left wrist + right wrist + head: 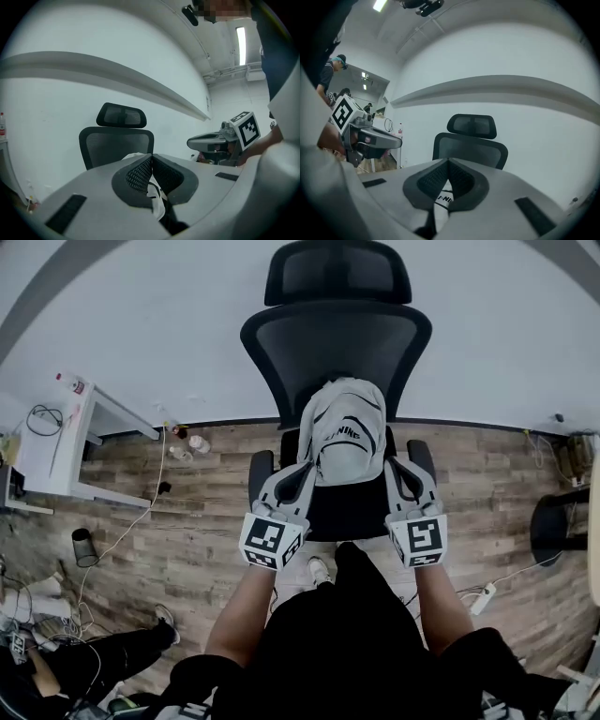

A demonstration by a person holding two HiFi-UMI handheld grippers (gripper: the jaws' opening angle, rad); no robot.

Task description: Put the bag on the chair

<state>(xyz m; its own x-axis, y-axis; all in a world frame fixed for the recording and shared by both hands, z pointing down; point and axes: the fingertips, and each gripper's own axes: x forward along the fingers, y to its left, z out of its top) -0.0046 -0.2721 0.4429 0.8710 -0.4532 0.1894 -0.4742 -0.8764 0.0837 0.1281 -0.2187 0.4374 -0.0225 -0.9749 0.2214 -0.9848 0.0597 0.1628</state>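
A pale grey bag (342, 432) with black print hangs between my two grippers over the seat of a black mesh office chair (337, 343). My left gripper (306, 472) is shut on the bag's left edge, and my right gripper (390, 467) is shut on its right edge. In the left gripper view the jaws (151, 158) meet with pale fabric (157, 199) pinched below them, and the chair (117, 145) stands just behind. In the right gripper view the jaws (448, 163) pinch printed fabric (442, 199) in front of the chair (471, 147). I cannot tell whether the bag touches the seat.
A white desk (56, 446) stands at the left, with a small black bin (84, 545) and cables on the wooden floor. Bottles (192, 442) lie by the wall. A power strip (483, 596) lies at the right. Another person's legs (112, 652) show at lower left.
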